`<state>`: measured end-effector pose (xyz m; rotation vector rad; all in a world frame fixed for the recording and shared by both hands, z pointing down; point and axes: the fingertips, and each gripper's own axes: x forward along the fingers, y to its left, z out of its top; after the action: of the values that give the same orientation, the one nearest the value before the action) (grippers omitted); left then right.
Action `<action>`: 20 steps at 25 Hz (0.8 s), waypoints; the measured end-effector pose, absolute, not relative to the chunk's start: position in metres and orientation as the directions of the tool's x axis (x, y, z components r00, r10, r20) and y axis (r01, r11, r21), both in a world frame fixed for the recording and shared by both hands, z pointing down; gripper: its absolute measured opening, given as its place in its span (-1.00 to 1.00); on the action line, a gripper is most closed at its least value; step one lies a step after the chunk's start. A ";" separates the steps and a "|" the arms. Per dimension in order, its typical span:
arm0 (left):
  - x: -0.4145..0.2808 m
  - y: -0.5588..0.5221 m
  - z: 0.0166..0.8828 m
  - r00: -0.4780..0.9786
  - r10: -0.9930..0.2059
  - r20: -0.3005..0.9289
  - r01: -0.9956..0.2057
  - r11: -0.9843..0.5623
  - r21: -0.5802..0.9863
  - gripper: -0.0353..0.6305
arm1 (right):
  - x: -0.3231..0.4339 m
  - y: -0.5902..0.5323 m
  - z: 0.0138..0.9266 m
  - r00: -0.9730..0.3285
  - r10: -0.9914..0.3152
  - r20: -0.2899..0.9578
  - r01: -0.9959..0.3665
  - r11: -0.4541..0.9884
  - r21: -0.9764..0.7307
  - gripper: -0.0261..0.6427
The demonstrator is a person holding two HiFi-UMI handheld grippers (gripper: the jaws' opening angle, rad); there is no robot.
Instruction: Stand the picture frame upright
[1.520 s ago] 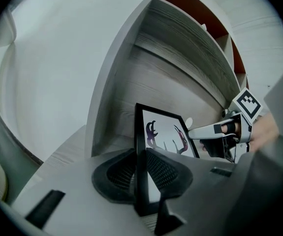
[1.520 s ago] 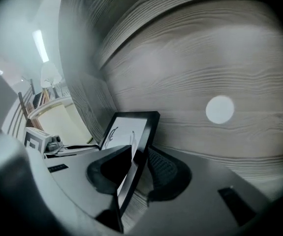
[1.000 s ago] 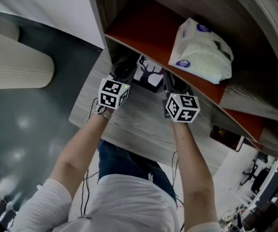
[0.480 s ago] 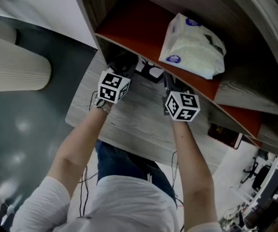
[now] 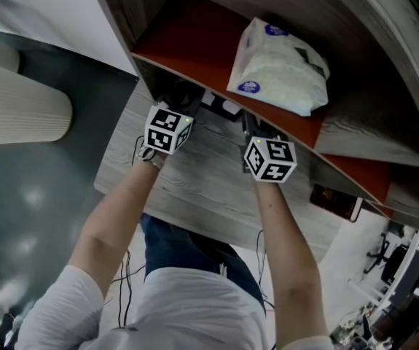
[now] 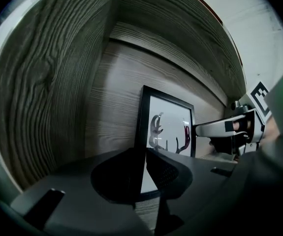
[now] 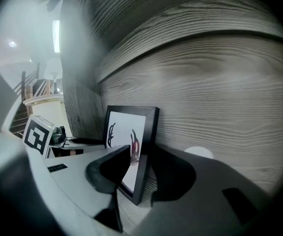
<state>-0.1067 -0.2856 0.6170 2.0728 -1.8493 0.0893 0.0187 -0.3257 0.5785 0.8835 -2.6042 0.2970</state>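
The black picture frame [image 6: 167,127] with a white antler print stands upright against the wooden back wall under the shelf. In the head view only a sliver of the picture frame [image 5: 227,107] shows beneath the red shelf. My left gripper [image 6: 143,173] is shut on the frame's left edge. My right gripper [image 7: 140,175] straddles the frame's right edge [image 7: 146,146]; its jaws are opening, with the edge still between them and a gap at the outer jaw. Both marker cubes [image 5: 167,130] [image 5: 269,159] show in the head view; the jaws there are hidden by the shelf.
A red shelf board [image 5: 187,46] hangs low over the frame and carries a white tissue pack [image 5: 278,68]. The grey wooden desk [image 5: 194,188] runs toward the person. A dark flat object [image 5: 334,201] lies at the right. A beige ribbed seat [image 5: 20,111] stands on the left.
Both grippers have pushed further in under the shelf. The frame's antler print, plainly seen a second ago, is now almost covered by the shelf's edge in the head view.
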 end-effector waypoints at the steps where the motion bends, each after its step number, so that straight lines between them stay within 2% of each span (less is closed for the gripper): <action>1: -0.107 -0.285 0.618 0.140 -0.949 0.282 -0.972 -0.078 0.222 -0.66 | 0.019 -0.325 0.579 -0.733 -0.540 0.413 -0.620 0.781 -0.078 -0.55; 20: -0.110 -0.280 0.624 0.110 -0.951 0.289 -0.968 -0.036 0.249 -0.66 | 0.030 -0.322 0.595 -0.708 -0.541 0.455 -0.647 0.754 -0.110 -0.48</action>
<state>-0.1099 -0.2796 0.6236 2.0186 -1.8706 0.0611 0.0301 -0.3215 0.5952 0.9066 -2.5542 0.3681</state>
